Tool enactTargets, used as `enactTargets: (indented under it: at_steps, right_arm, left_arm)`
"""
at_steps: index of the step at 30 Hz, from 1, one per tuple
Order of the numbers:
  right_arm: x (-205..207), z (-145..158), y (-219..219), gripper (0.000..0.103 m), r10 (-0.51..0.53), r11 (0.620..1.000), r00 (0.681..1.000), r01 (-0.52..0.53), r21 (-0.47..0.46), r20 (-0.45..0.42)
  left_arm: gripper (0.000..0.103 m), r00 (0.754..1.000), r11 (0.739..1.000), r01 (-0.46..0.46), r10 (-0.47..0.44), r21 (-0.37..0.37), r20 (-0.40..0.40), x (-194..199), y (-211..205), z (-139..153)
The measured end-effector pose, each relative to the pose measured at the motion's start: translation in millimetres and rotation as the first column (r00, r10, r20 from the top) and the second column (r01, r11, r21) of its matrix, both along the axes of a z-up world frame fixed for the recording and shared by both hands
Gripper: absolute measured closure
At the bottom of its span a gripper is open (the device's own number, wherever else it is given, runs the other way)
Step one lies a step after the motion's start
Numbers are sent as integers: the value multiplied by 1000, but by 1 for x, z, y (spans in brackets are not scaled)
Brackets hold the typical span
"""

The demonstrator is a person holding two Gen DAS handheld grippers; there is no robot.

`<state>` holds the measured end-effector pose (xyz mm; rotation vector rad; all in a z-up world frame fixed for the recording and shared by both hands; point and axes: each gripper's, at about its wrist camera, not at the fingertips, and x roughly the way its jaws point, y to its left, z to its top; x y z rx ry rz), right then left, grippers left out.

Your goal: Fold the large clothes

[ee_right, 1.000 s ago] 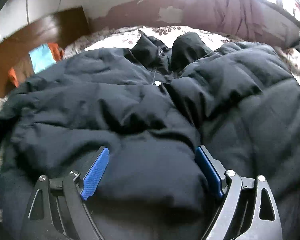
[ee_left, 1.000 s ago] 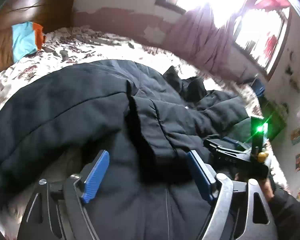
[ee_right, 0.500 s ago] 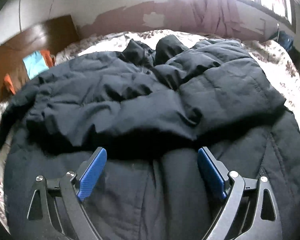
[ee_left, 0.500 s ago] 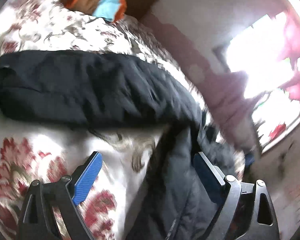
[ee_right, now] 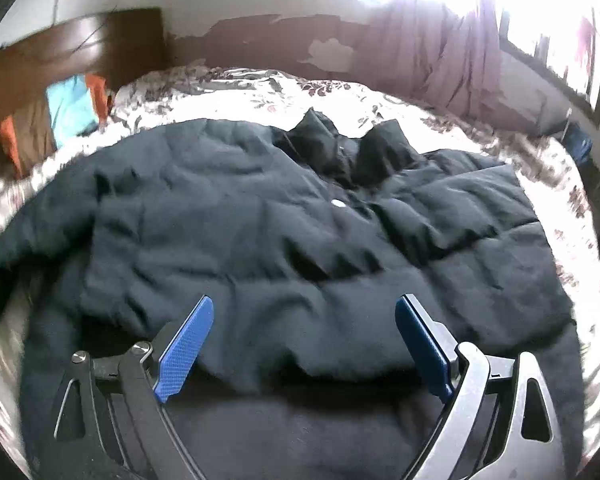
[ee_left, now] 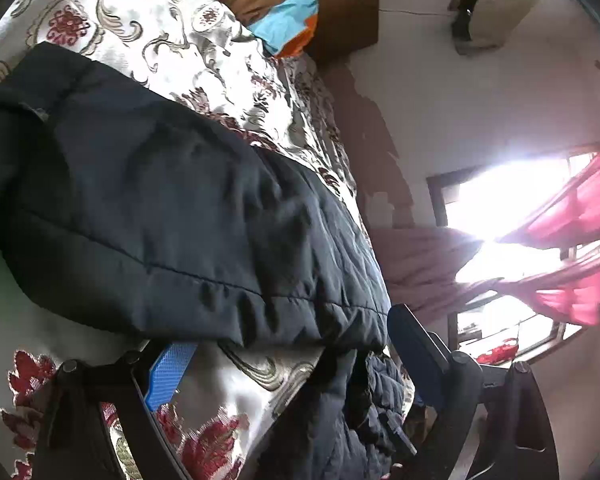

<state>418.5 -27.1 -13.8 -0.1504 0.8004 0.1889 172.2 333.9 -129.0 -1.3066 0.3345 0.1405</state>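
The black coat (ee_right: 300,240) looks puffy, soft, bulky — grab its hem just ahead of the wide-open, empty right tool (ee_right: 304,344); left tool (ee_left: 288,364) released too.

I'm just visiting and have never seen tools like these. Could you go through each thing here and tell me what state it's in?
Black padded coat: spread on the bed, crumpled, collar at the far end, not folded into a neat bundle yet.
Left gripper: open, jaws just widened, at the coat's edge, gripping nothing.
Right gripper: open, jaws just widened, over the coat, holding nothing.
Flowered bedspread: laid out under the coat.
Curtain: bunched beside the window.
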Motion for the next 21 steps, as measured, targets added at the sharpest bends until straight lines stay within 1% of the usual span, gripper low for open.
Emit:
enactTargets:
  at_steps: [3,5,9,11,12,13,14,15,16,17,18,20,21]
  right_arm:
    - [20,-5,16,14,-16,999,1000,17,45,-27]
    - [34,-12,29,14,-17,999,999,19,45,-47]
    - [42,-31,57,14,19,999,997,-21,-29,-75]
    - [39,-43,66,14,30,998,996,-35,-60,-81]
    - [36,-49,66,14,29,997,997,-34,-66,-76]
    - [33,-50,66,14,28,998,997,-32,-63,-70]
    - [31,-54,63,12,19,999,998,-22,-49,-64]
    - [29,-55,60,8,8,999,998,-10,-35,-62]
    - [28,-57,55,6,-6,1000,998,6,-10,-65]
    - [29,-59,51,2,-14,1000,997,15,8,-72]
    - [31,-60,47,2,-16,1000,997,18,23,-81]
    - [33,-60,44,2,-14,999,995,18,44,-94]
    - [33,-59,43,2,-13,999,995,17,47,-97]
  left_arm:
    - [11,998,998,-57,57,-40,6,-3,11,-7]
    - [11,997,996,-70,71,-61,9,-1,18,-9]
    - [11,997,996,-74,75,-47,22,-1,20,-8]
    - [16,995,995,-100,100,-19,25,-2,23,-6]
    - [21,994,994,-110,110,-11,22,-4,25,-6]
    - [30,992,992,-126,126,-3,13,-6,28,-6]
    - [36,990,990,-140,140,-4,3,-6,31,-8]
    - [52,989,989,-150,150,-6,-2,-10,32,-10]
    - [74,985,985,-174,174,-11,-11,-13,36,-12]
    - [84,978,978,-206,206,-22,-20,-17,40,-17]
    - [91,972,971,-234,233,-42,-29,-21,46,-22]
    - [94,968,965,-250,250,-76,-15,-24,52,-28]
    - [94,967,964,-255,255,-71,-7,-24,53,-27]
